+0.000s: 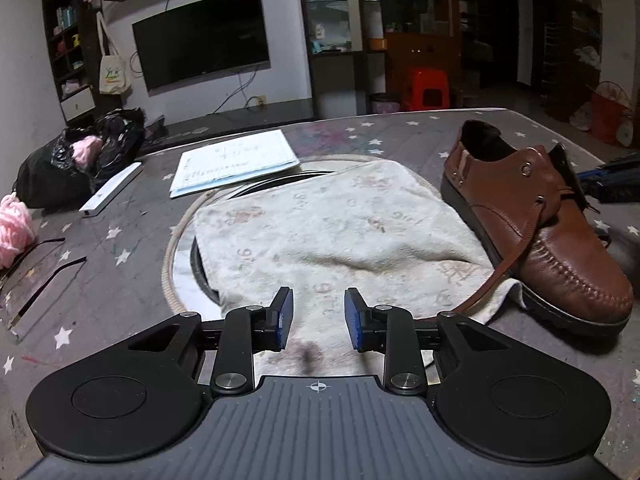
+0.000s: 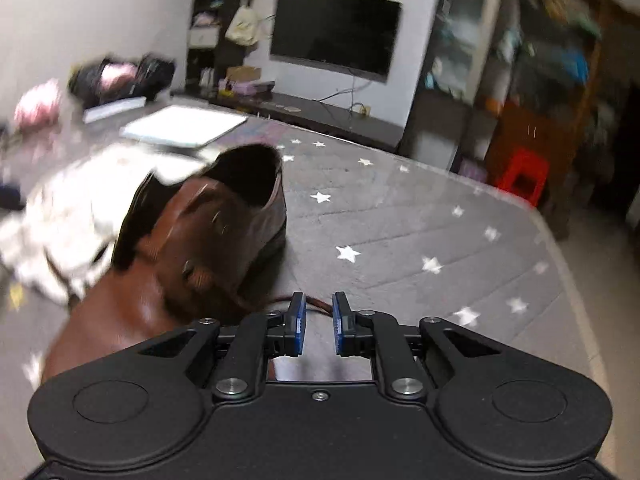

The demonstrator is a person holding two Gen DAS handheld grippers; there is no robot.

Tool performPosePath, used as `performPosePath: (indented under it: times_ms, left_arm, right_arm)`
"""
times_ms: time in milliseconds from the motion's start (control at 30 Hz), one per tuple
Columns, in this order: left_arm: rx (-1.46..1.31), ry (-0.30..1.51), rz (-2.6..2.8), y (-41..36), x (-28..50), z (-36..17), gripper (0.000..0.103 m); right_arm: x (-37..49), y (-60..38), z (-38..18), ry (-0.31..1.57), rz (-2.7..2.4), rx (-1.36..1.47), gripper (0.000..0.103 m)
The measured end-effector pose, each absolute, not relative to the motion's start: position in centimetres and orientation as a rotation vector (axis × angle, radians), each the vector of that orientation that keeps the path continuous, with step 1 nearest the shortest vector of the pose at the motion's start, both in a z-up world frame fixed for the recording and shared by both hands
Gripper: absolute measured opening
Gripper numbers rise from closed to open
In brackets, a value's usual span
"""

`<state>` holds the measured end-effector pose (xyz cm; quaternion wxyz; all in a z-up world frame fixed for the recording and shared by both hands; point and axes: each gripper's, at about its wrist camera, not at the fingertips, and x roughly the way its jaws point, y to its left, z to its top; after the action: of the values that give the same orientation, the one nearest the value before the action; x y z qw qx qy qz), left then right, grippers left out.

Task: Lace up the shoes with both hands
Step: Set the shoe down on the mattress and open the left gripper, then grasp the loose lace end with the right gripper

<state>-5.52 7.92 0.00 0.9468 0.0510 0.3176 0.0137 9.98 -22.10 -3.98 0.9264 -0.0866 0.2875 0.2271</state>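
The brown shoe [image 1: 536, 224] lies lengthwise (toe nearest the camera), heel away.

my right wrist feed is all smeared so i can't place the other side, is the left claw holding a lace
Observer: No. The left claw is open with nothing between its pads, over the towel.
Operator: where's that side's lace then
Observer: A brown lace runs from an eyelet on the shoe down over the towel's corner, toward the claw's right-hand finger.
Operator: does it reach the pads
Observer: No. It passes out of sight at the linkage beside that finger, outside the gap.
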Motion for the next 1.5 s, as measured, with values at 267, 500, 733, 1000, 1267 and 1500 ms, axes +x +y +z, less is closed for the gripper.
performPosePath:
  times_ms: [267,500,733,1000,1267,1500]
  left_arm:
    - [0.101,0.659,0.026,8.0,-5.2,-0.2,0.031]
    - [0.105,0.657,-0.003,7.6,-4.9,-0.2,0.032]
    - [0.110,0.653,-0.034,6.7,-4.4,-0.3,0.033]
    - [0.112,0.648,-0.024,6.9,-4.8,0.1,0.035]
    - [0.109,0.670,-0.013,7.1,-4.3,-0.2,0.036]
    - [0.119,0.665,-0.031,6.8,-3.8,-0.1,0.037]
  right_arm:
    - [12.5,-21.6,-5.6,0.618,0.515,-0.190,0.015]
    - [10.1,-23.7,-6.0,0.623,0.503,-0.370,0.015]
    - [7.8,-27.7,-5.1,0.641,0.411,-0.339,0.015]
    - [11.4,-26.8,-5.8,0.658,0.325,-0.244,0.015]
    - [15.7,-24.9,-5.9,0.639,0.364,-0.183,0.015]
    - [16.4,-24.5,-5.5,0.658,0.362,-0.029,0.015]
